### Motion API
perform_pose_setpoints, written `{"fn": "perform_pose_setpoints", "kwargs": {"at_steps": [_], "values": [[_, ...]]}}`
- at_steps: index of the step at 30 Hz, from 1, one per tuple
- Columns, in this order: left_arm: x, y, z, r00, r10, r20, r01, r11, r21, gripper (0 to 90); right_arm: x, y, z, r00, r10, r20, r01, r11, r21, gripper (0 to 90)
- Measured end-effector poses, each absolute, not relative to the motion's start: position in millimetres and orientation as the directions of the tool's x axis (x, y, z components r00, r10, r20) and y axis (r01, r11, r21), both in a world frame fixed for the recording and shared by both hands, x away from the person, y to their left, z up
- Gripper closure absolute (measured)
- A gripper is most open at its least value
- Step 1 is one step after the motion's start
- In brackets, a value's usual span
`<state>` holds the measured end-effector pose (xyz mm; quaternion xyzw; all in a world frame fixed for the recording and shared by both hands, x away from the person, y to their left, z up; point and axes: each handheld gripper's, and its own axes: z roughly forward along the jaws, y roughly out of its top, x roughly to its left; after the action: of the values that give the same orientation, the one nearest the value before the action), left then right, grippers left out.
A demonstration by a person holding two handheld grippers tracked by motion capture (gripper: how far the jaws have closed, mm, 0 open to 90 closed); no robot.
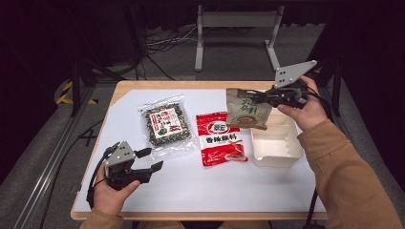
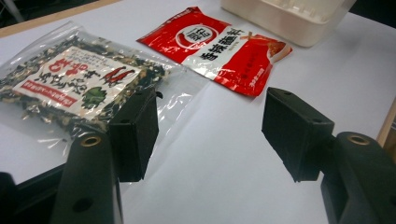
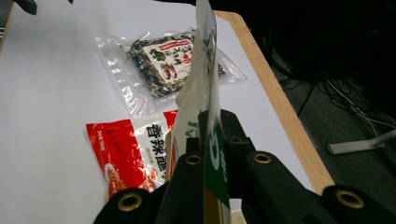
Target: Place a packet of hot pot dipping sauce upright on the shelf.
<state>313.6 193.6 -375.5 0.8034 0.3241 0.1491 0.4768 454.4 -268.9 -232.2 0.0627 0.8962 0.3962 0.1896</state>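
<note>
Clamped in the right gripper (image 1: 267, 98), a tan printed pouch (image 1: 246, 109) hangs above the white plastic tray (image 1: 277, 143); lower it squarely. Left gripper (image 1: 150, 160) waits, jaws apart.

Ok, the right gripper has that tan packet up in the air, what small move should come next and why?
Probably carry the tan packet a little toward the person and lower it into the white tray. The right gripper is shut on its edge, and it hangs above the tray's far rim.
</note>
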Motion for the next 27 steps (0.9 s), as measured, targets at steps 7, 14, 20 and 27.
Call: {"fn": "perform_pose_setpoints", "kwargs": {"at_steps": [7, 14, 20, 27], "values": [[308.7, 203.0, -379.1, 0.720, 0.690, -0.075, 0.399, -0.323, 0.858, 36.2, 467.1, -289.5, -228.1, -0.908, 0.273, -0.319, -0.056, 0.675, 0.736, 89.8], [303.8, 209.0, -382.8, 0.698, 0.711, -0.085, 0.415, -0.305, 0.857, 36.1, 479.5, -309.4, -226.8, -0.894, 0.292, -0.340, -0.063, 0.669, 0.741, 89.7], [302.8, 210.7, -383.5, 0.692, 0.716, -0.088, 0.420, -0.301, 0.856, 36.1, 492.5, -324.9, -233.2, -0.884, 0.313, -0.348, -0.056, 0.667, 0.743, 89.7], [306.7, 207.6, -386.8, 0.698, 0.711, -0.085, 0.421, -0.312, 0.852, 36.1, 501.8, -335.0, -237.6, -0.866, 0.337, -0.368, -0.049, 0.676, 0.735, 89.7]]}}
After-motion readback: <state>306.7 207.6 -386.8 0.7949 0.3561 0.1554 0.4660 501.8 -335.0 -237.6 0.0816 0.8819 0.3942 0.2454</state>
